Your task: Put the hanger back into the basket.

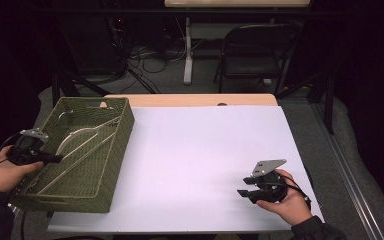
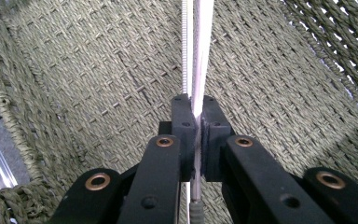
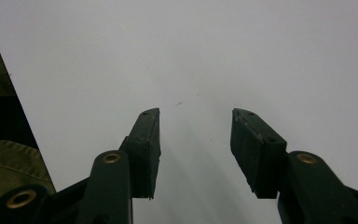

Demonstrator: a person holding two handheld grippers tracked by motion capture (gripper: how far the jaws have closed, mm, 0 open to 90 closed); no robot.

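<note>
Dim lab: desk legs [image 1: 187,50], tangled cables [image 1: 145,55]; folding chair [image 1: 255,52].

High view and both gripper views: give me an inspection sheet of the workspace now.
Surface: white table top, bare apart from the basket.
Job's things: green woven basket at left edge; metal hangers lie inside.
Clutter: nothing seen.
Grippers: left gripper shut on a hanger's wire; right gripper open, holds nothing, low over the table top.
Cables: bundle on floor beyond table.
Surroundings: folding chair, dark room.
</note>
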